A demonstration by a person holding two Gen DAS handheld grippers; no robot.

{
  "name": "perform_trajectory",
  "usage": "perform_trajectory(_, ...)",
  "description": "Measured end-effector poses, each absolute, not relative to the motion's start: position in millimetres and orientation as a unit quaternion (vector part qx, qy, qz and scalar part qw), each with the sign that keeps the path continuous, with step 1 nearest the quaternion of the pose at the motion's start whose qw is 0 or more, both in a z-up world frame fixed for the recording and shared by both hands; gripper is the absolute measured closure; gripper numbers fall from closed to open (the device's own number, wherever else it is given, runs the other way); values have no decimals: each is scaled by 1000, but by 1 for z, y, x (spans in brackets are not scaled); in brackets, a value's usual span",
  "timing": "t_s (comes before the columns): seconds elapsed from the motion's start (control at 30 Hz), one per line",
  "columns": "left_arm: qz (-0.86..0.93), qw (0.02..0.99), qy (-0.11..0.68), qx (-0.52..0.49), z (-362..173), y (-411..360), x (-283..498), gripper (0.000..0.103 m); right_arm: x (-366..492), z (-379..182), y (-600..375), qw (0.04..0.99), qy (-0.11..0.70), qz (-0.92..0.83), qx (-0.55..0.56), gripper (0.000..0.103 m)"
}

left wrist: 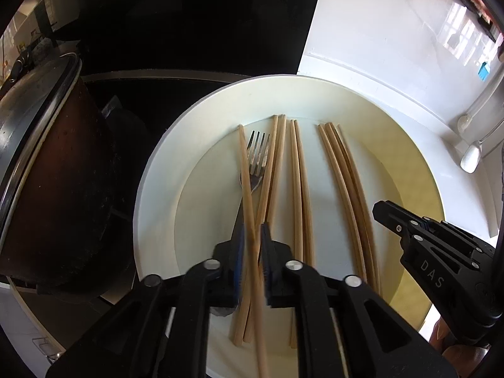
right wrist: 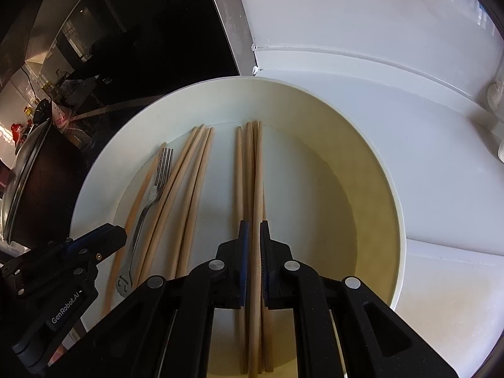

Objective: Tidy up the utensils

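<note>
A large white plate (left wrist: 157, 170) holds several wooden chopsticks and a metal fork (left wrist: 256, 160). My left gripper (left wrist: 252, 236) is shut on one chopstick (left wrist: 247, 186) at the plate's left, over the fork. My right gripper (right wrist: 254, 234) is shut on a chopstick (right wrist: 255, 189) in the right-hand bundle; it also shows in the left wrist view (left wrist: 382, 211). The fork (right wrist: 151, 195) lies left of a middle bundle (right wrist: 186, 186) in the right wrist view, with the plate rim (right wrist: 390, 189) around it. The left gripper (right wrist: 121, 234) shows at lower left.
A dark pot with a metal-rimmed lid (left wrist: 41, 145) stands close left of the plate on a black cooktop (left wrist: 176, 31). White counter (right wrist: 378, 100) lies behind and right. A white spoon (left wrist: 471, 157) lies at the far right.
</note>
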State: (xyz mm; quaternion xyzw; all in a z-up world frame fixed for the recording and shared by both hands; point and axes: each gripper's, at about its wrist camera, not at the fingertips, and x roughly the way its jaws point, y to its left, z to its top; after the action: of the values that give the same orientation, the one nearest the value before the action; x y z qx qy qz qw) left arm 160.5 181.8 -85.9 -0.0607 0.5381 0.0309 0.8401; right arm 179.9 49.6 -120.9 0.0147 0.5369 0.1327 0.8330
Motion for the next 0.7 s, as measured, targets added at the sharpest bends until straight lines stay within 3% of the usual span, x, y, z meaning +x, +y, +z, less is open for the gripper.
perform_trajectory(0.1,41,843,533,-60,-82,183,156,38,178,-114,48,838,529,133,9,96)
perform_trajectory(0.2,47,848,525,-58,-74,184,149,30,174,-106,44,843,520,133,10,84)
perform_trajectory(0.53,61,847,525,-56,-58,186,138,16,158,-80,34,850,511,130,13,72)
perform_trajectory(0.7,74,844,527,-65,-50,188,133,8,151,-72,32,846,519,123,9,56)
